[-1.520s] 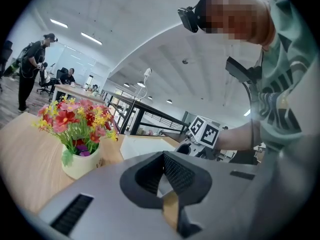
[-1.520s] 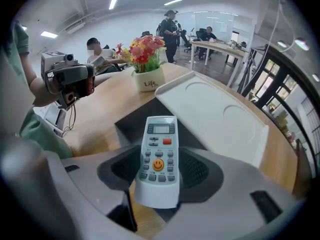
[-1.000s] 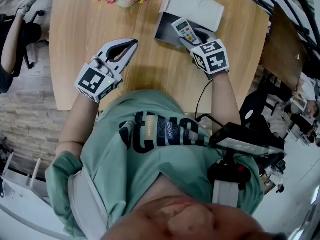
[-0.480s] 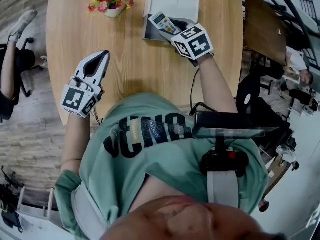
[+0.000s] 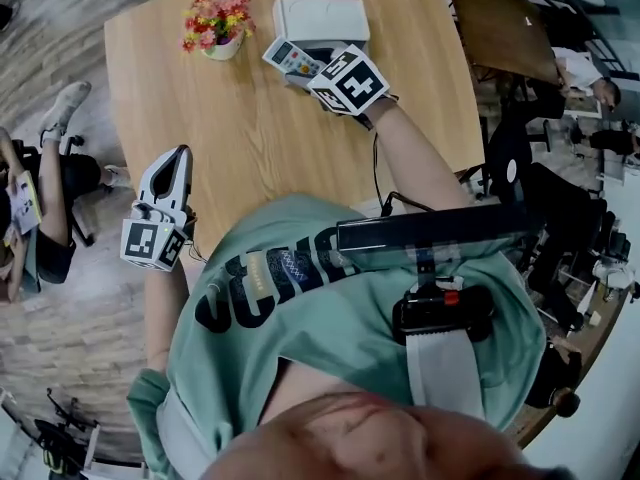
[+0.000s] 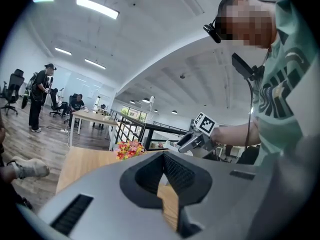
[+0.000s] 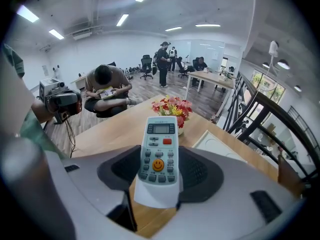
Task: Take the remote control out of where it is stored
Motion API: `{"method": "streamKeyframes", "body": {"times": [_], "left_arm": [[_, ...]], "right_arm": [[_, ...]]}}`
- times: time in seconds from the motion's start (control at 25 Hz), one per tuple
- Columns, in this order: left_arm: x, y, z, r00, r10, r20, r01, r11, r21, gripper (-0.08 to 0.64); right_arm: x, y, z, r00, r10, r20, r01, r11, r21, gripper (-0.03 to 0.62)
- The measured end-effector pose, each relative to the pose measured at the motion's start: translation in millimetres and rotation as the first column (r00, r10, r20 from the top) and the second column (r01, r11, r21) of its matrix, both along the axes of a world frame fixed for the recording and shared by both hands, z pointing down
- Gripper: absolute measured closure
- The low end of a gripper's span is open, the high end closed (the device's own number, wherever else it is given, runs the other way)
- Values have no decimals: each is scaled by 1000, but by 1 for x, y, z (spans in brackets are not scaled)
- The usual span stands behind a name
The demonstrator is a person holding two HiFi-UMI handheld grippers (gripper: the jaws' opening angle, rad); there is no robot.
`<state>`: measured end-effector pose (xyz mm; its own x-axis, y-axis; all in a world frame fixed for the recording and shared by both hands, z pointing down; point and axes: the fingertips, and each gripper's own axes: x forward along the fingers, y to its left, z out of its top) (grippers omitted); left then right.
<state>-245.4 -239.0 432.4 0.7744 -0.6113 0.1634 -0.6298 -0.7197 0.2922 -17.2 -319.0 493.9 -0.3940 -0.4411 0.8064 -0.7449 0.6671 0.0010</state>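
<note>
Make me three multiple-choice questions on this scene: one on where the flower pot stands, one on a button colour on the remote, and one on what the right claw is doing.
1. Where does the flower pot stand?
A. On the table, left of the white box in the head view
B. Inside the white box
C. On the floor

2. What colour is the round smiley button on the remote control?
A. Blue
B. Orange
C. Green

3. What is the state of the right claw?
A. Open and empty
B. Shut on the flowers
C. Shut on the remote control

Answers:
1. A, since the head view shows the pot on the wood beside the box.
2. B, since the right gripper view shows an orange face button.
3. C, since the pads press on both sides of the remote.
</note>
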Motion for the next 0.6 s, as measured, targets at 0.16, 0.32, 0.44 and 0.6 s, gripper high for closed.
{"method": "streamKeyframes", "body": {"times": [0.16,0.32,0.44,0.6], "left_arm": [[-18,9,-2,1000,-14,23,13,1000,5,555],[-4,23,-20,999,-26,37,25,999,30,555],[27,29,-36,998,-48,37,46,997,58,555],[88,42,-52,997,-79,6,78,995,64,555]], "right_arm": [[0,6,-18,1000,16,10,-17,999,40,350],[22,21,-42,999,19,29,-21,997,72,350],[52,25,-63,999,1,54,-7,993,117,350],[104,38,-77,993,-23,117,6,989,149,350]]}}
